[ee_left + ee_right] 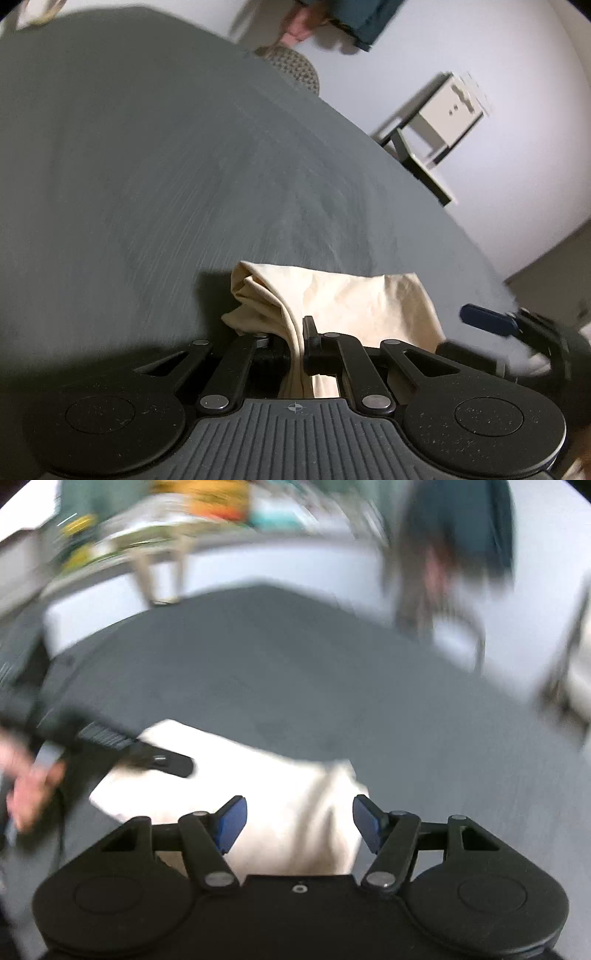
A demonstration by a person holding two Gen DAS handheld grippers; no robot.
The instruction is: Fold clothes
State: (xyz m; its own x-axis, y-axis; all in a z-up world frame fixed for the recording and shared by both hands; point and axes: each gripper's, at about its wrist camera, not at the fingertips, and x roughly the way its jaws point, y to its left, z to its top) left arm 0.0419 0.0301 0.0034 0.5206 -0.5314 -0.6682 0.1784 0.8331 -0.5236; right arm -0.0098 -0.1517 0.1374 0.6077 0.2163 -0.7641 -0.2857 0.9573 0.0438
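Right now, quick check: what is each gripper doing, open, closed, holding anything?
Left gripper: closed on a bunched fold of the cream cloth.
Right gripper: open, holding nothing, cloth lying between its blue pads.

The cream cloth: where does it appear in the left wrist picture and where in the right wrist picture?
Left wrist view: the cream cloth sits low in the centre, pinched between the shut fingers of the left gripper.
Right wrist view: it lies at lower centre on the table, reaching between the open fingers of the right gripper.
Shared landmark: the grey table under it.
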